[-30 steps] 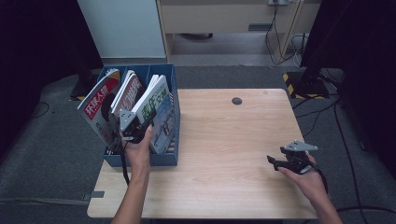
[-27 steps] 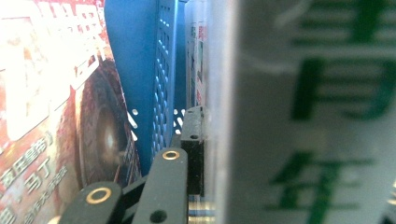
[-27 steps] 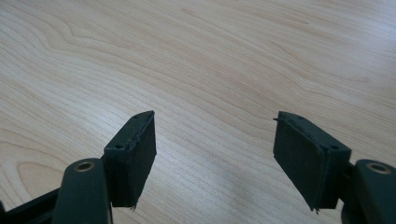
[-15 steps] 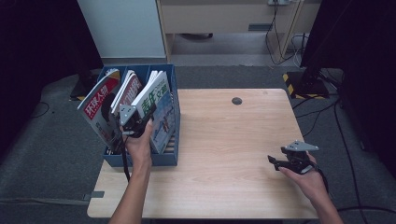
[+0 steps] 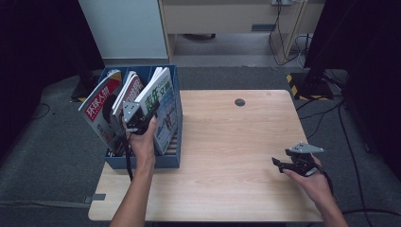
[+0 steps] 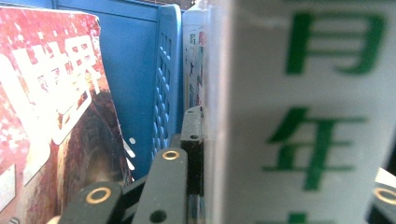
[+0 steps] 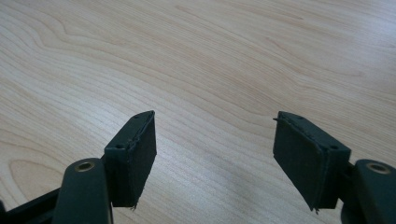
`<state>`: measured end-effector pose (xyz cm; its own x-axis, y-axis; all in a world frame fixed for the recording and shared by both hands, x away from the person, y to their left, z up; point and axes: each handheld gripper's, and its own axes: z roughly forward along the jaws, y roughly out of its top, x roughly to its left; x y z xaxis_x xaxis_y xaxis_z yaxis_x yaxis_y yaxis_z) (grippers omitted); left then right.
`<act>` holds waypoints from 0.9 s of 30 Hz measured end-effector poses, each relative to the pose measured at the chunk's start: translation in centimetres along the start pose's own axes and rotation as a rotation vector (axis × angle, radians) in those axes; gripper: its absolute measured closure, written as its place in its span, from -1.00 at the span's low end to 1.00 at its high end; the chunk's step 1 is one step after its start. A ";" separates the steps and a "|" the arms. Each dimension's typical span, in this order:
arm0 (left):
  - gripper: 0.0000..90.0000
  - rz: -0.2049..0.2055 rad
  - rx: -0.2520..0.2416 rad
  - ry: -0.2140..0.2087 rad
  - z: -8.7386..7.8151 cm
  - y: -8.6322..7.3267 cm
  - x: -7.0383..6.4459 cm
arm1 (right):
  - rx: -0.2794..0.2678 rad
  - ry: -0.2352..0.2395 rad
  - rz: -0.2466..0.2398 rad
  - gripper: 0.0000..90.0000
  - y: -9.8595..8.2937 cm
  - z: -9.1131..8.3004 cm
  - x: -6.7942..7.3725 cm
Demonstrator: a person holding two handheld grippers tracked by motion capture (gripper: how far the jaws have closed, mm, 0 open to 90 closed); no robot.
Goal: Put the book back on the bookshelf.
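Lifted slightly, left tongs (image 5: 142, 118) grip the white magazine (image 5: 161, 101); right tongs (image 5: 279, 163) rest wide open.

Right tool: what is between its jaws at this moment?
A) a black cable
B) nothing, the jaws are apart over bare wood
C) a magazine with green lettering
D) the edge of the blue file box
B: in the right gripper view the right tool has its two jaws spread wide with nothing but the wooden table showing between them; the magazine with green lettering is at the left tool.
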<state>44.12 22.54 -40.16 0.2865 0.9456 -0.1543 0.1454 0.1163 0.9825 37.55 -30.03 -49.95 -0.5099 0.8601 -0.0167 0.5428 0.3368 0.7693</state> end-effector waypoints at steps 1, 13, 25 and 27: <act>0.63 0.007 -0.004 0.003 0.0 0.0 0.0 | 0.003 0.000 0.002 -0.32 0.0 0.0 0.0; 0.63 0.023 0.003 0.006 0.4 -0.5 0.0 | 0.004 -0.001 0.005 -0.32 -0.1 0.0 -0.1; 0.63 0.018 0.000 0.035 0.2 -1.1 0.1 | 0.006 0.003 0.007 -0.32 -0.1 -0.1 -0.1; 0.63 0.016 -0.001 0.051 0.1 -1.2 0.0 | 0.006 0.002 0.008 -0.32 -0.1 -0.1 -0.1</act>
<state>44.02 22.37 -41.35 0.2403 0.9616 -0.1327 0.1403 0.1009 0.9850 37.50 -30.13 -49.95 -0.5065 0.8622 -0.0093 0.5512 0.3320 0.7655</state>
